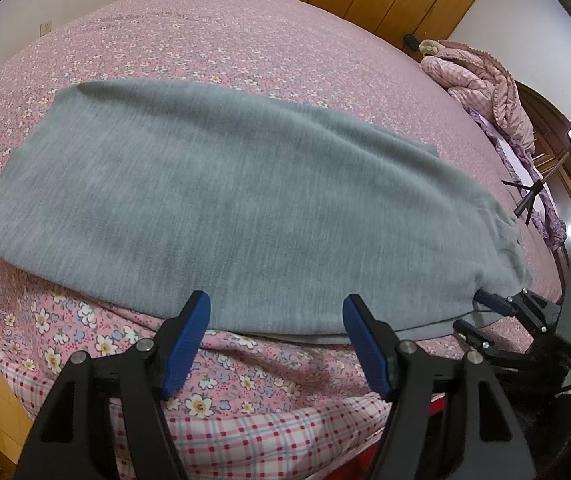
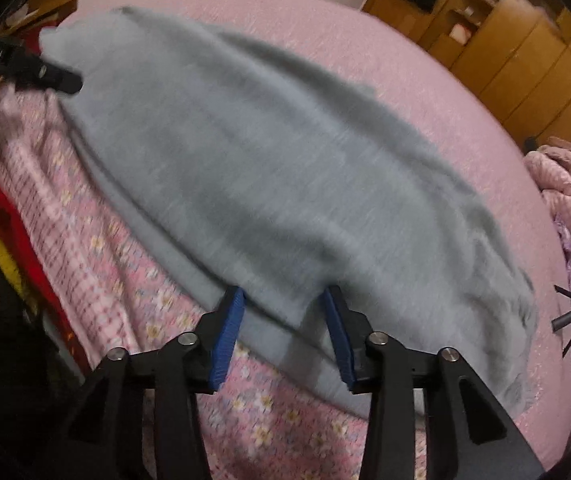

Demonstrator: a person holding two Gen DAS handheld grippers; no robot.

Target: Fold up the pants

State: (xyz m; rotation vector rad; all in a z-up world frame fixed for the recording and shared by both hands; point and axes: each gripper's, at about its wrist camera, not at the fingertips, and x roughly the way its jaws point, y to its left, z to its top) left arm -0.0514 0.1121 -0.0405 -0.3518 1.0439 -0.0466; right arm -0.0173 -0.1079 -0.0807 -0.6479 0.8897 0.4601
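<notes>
Grey pants [image 1: 225, 200] lay flat just ahead of both jaw sets. Left gripper [image 1: 277, 340] released, empty; right gripper [image 2: 283, 336] released, straddling the near edge. Risk: pinching one layer, dragging the fold askew.

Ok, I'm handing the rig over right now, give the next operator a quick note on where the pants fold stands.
Left gripper: open, empty, at the near edge of the gray pants.
Right gripper: open, straddling the near edge close to the waistband end, not clamped.
Pants lie flat and long across the pink floral bedspread, apparently already folded leg over leg.
Left: grip the edge, fold the length over, smooth.
</notes>
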